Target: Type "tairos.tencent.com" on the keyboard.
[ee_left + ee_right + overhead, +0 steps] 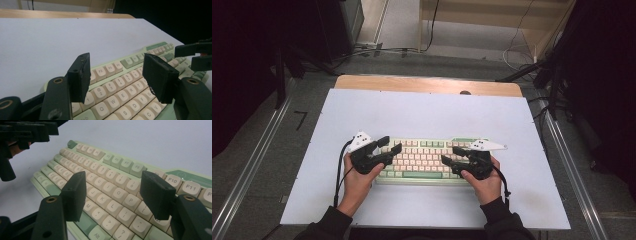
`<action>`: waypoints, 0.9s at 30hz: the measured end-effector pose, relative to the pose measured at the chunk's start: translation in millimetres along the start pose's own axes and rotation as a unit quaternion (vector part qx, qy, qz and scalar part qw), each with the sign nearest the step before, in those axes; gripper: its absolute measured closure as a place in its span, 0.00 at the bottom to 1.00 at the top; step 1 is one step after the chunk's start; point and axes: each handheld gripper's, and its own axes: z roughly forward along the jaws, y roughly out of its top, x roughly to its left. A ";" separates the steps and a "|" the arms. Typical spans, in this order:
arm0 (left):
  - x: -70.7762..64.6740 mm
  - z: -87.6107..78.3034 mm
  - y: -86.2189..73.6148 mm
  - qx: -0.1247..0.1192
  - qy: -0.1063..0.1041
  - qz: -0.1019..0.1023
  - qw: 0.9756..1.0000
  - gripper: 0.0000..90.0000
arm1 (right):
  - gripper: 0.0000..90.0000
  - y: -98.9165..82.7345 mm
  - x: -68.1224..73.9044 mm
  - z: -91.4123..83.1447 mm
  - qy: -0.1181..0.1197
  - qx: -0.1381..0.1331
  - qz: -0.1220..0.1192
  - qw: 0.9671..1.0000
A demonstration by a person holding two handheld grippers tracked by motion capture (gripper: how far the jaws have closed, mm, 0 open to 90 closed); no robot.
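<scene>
- High view: a pale green keyboard [422,159] lies flat on the white tabletop [427,112], toward the person's edge of it, square to that edge.
- Left claw [389,145] hovers over the keyboard's left end, its jaws spread with nothing between them; the hand behind it rests at the keyboard's left front corner.
- Right claw [453,155] is over the keyboard's right half, jaws likewise spread and empty, pointing inward toward the middle keys.
- Left gripper view: the left claw [120,77] frames the number and letter rows near Q, W and E, with a gap visible under the pads [81,75]; I cannot tell whether any key is touched.
- Right gripper view: the right claw [115,195] sits above the keys around O, P and L of the keyboard [110,187], again clear of them as far as I can see.
- My reading: both claws are lined up at opposite ends of the keyboard, but no grip is made, so the work looks barely begun.
- Closing on the keyboard's edges, or pressing keys, appears yet to come.
</scene>
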 end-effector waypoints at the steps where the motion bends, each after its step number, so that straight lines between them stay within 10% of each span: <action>1: 0.3 -0.1 -0.1 -0.003 0.001 -0.001 1.000 0.45 | 0.40 0.0 0.4 0.3 0.001 0.000 -0.002 1.000; 20: -1.4 1.3 -2.6 0.006 -0.007 0.005 1.000 0.46 | 0.48 -1.2 6.3 5.3 0.007 0.009 -0.017 1.000; 27: -1.4 1.8 -2.9 0.008 -0.006 0.008 1.000 0.47 | 0.89 -1.4 15.5 12.2 0.023 0.023 -0.038 0.999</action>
